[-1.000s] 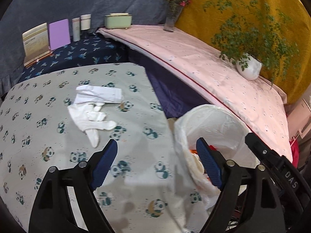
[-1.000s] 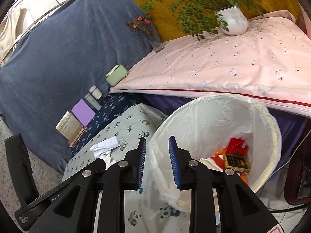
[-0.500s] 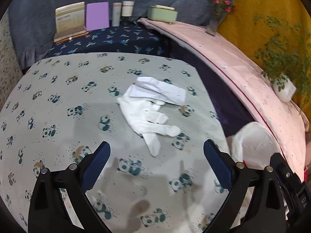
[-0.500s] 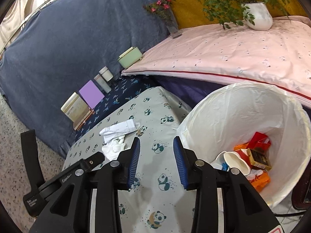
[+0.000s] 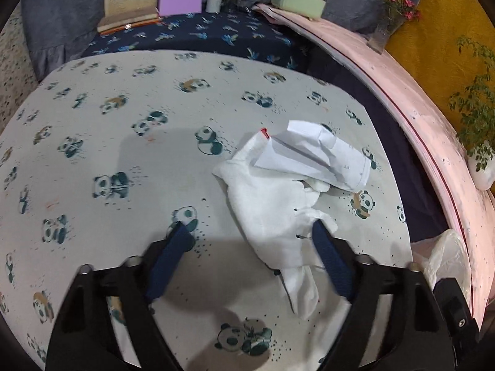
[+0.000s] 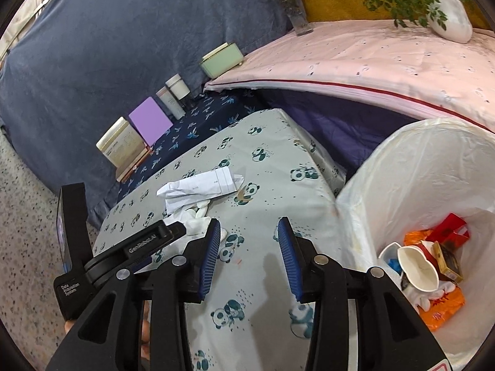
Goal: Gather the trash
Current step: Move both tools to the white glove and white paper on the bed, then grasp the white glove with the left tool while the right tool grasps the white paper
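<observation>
While left gripper [image 5: 252, 236] jaws close around white glove [image 5: 272, 213], crumpled paper [image 5: 312, 154] overlaps it; right gripper [image 6: 249, 232] jaws apart.

white glove [image 5: 272, 213] | limp, flat | folded paper [image 5: 312, 154] overlapping its top

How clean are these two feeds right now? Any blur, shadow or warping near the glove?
Left wrist view: panda cloth smeared by motion blur at left; white glove fairly sharp; the left gripper casts a grey shadow beneath itself. Right wrist view: sharp; fisheye bends the pink cover's edge; the white bin liner is bright but not blown out.
</observation>
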`<state>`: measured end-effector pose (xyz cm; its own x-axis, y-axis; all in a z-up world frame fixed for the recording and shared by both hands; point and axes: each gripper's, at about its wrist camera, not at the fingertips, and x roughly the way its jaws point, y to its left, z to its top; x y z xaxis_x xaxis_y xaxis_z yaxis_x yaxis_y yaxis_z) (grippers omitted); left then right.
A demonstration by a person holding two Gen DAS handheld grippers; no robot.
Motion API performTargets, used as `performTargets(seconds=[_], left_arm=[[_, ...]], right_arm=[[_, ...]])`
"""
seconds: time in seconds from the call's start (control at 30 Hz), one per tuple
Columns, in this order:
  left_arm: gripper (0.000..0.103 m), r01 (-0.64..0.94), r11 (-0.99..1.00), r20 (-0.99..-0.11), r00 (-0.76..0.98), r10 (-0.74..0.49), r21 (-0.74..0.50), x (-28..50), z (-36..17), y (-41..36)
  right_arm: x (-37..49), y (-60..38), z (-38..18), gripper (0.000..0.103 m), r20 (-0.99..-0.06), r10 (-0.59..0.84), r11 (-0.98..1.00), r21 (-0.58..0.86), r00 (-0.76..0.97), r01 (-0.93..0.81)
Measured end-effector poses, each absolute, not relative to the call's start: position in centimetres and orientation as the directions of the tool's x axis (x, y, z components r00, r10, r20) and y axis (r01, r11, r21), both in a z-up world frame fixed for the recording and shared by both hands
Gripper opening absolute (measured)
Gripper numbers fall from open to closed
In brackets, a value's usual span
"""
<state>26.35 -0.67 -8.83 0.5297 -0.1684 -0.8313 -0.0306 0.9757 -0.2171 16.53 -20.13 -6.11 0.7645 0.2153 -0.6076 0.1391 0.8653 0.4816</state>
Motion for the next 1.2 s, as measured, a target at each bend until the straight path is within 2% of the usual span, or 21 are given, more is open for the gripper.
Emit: performTargets(seconds=[0.03,0.1,0.13,0.17,0.27,0.33,1.03,1.2], left_arm=[[0.065,-0.023,0.979,-0.833,0.530,-0.161,-0.204,26.5,-8.9,-0.9],[0.046,0.006,0.981,-0.826,0.538,-0.168,-0.196,26.5,-8.7,-1.0],[0.031,0.029,0.980,-0.829,0.529,-0.183,-0.199,26.5,-8.7,-1.1],[0.024,0.040,0.979,-0.830,0.525,-0.190,-0.199,26.5,-8.7,-1.0],[0.015,0.061,0.978,-0.825,0.529,-0.200,-0.198,25.9,-8.4,-0.4],[0.014,0.059,0.980,-0.821,0.538,-0.193,-0.192,25.3,-8.1,0.3],[0.014,-0.014,0.961,-0.849,0.473,-0.235,-0.274,17.4,-8.7,10.2],[0.014,-0.033,0.954,-0.844,0.476,-0.246,-0.297,16.2,-8.3,12.4]], right_arm=[[17.0,-19.9,-6.2,0.039,-0.610,0.219,0.866,0.481,0.761,0.136],[17.5,-19.4,-6.4,0.039,-0.613,0.224,0.868,0.479,0.757,0.131],[17.9,-19.2,-6.5,0.039,-0.614,0.227,0.869,0.478,0.756,0.128],[18.1,-19.0,-6.5,0.039,-0.616,0.228,0.870,0.477,0.754,0.126],[18.9,-18.5,-6.7,0.041,-0.618,0.236,0.868,0.481,0.750,0.122],[19.4,-18.0,-6.7,0.044,-0.616,0.242,0.867,0.484,0.750,0.118],[20.8,-7.2,-7.4,0.045,-0.646,0.401,0.853,0.522,0.650,-0.009],[20.2,-5.5,-7.2,0.054,-0.645,0.414,0.847,0.532,0.642,-0.012]])
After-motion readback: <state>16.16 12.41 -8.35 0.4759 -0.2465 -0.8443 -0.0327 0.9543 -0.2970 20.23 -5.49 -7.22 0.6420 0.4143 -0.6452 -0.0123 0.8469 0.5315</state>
